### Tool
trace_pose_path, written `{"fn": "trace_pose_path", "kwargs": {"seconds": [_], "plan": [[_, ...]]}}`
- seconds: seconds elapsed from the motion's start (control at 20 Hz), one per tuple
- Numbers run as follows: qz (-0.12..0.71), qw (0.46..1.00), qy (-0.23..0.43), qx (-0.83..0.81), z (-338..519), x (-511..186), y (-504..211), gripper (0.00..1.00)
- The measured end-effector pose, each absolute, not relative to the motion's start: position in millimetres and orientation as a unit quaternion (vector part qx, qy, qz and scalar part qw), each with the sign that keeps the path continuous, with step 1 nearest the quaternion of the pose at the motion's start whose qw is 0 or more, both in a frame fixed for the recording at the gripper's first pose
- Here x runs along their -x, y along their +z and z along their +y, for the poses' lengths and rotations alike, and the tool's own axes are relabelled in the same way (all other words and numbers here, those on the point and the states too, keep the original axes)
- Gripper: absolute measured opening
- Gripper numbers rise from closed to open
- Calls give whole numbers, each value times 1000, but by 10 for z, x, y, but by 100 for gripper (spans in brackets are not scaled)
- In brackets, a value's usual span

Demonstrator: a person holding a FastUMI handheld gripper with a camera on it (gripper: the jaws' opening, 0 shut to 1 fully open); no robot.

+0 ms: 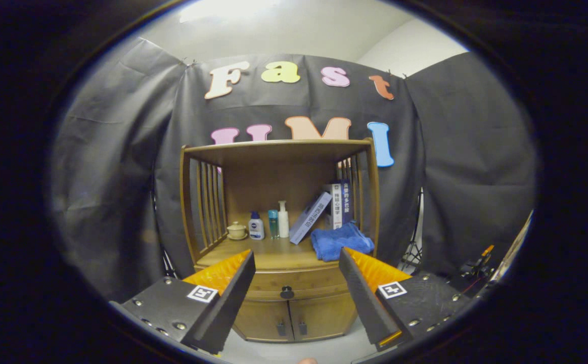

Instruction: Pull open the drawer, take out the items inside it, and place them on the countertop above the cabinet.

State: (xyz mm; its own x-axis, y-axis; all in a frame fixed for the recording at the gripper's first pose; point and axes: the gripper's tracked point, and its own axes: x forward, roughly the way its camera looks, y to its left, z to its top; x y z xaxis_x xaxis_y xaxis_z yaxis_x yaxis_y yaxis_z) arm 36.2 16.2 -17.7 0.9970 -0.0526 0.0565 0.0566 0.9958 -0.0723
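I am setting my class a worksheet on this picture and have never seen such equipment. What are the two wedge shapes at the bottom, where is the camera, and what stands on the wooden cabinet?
The two wedges are the fingers of a hand-held gripper, a two-finger tool that a person carries. The camera rides on the tool and looks forward along the fingers, which is why the picture is round and bent. The fingers are spread apart and hold nothing.

Beyond them stands a wooden cabinet. Its drawer, with a dark round knob, is closed and sits between the fingers, some way ahead. Below it are two small doors.

On the countertop above the drawer: a small lidded cup on a saucer, three bottles, some books (one leaning), and a folded blue towel.
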Motion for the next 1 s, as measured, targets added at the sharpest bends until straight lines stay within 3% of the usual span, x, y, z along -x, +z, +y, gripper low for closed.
{"fn": "trace_pose_path", "kwargs": {"seconds": [0.3, 0.9, 1.0], "plan": [[-26, 997, -25, 62, 200, -1064, -596, 99], [94, 993, 13, 65, 125, -2495, -2359, 100], [99, 994, 24, 50, 175, -2585, -2535, 73]]}}
